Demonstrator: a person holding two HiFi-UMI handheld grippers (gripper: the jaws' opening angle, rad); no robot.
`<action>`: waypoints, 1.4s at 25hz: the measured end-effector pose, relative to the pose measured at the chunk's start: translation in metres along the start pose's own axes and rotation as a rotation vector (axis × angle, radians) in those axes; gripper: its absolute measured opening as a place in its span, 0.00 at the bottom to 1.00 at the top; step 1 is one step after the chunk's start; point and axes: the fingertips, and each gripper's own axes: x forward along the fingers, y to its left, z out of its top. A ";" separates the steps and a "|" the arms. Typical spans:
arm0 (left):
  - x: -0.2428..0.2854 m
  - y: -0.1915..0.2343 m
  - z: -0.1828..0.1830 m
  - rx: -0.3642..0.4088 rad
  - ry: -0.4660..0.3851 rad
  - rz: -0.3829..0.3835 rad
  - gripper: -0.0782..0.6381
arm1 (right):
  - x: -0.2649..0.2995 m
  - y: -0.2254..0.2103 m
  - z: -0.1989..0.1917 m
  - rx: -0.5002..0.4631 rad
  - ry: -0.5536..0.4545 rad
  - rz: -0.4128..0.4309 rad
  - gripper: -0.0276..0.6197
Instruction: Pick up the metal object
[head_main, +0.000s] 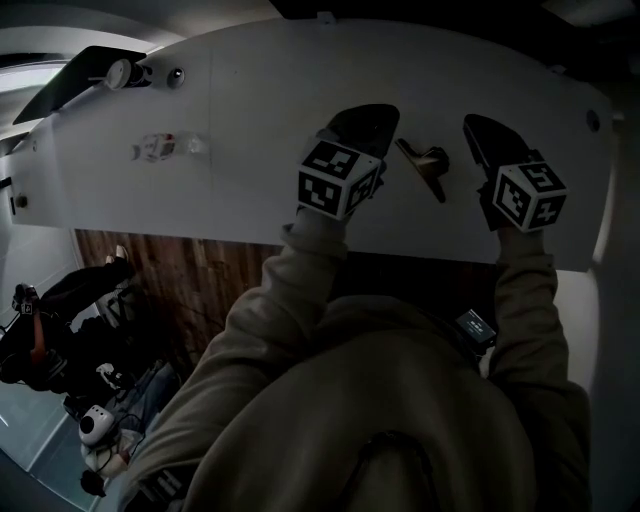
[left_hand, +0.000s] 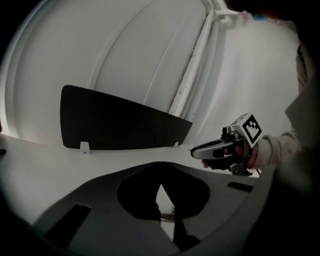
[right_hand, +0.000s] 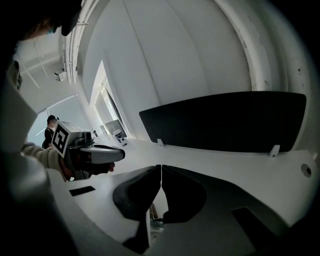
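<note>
Head view shows the metal object (head_main: 424, 166), a small brass-toned angled piece, lying on the white table (head_main: 240, 190) between the two tools. It sits at about 3 o'clock from the left gripper (head_main: 372, 118) and 9 o'clock from the right gripper (head_main: 478, 128), near both and seemingly touched by neither. In the left gripper view the dark jaws meet at their tips with nothing caught between them. The right gripper view shows the same: jaws pressed together and empty. Each tool looks past the piece toward the black panel (left_hand: 115, 125) at the table's far edge, so neither is aimed at it. The step in hand is the approach, and it would go best with one tool only. The right gripper looks a fair choice, with the left held off at 9 o'clock so the two do not crowd each other. Its jaws must be spread apart before they come down, since closed tips would only knock the piece away. It should also swing toward 9 o'clock until the piece sits centred between the jaws in its own view. The piece lies low and looks thin, so the tips probably need to reach nearly to the tabletop, straddle one limb across its narrow side, and close slowly.
</note>
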 end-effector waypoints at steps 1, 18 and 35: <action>0.001 0.001 -0.007 -0.008 0.010 0.000 0.10 | 0.002 0.000 -0.005 0.002 0.008 0.003 0.08; 0.014 -0.005 -0.098 -0.102 0.114 -0.015 0.10 | 0.025 -0.002 -0.106 0.116 0.132 0.027 0.08; 0.017 -0.005 -0.121 -0.133 0.140 -0.020 0.10 | 0.046 -0.007 -0.163 0.238 0.213 0.046 0.37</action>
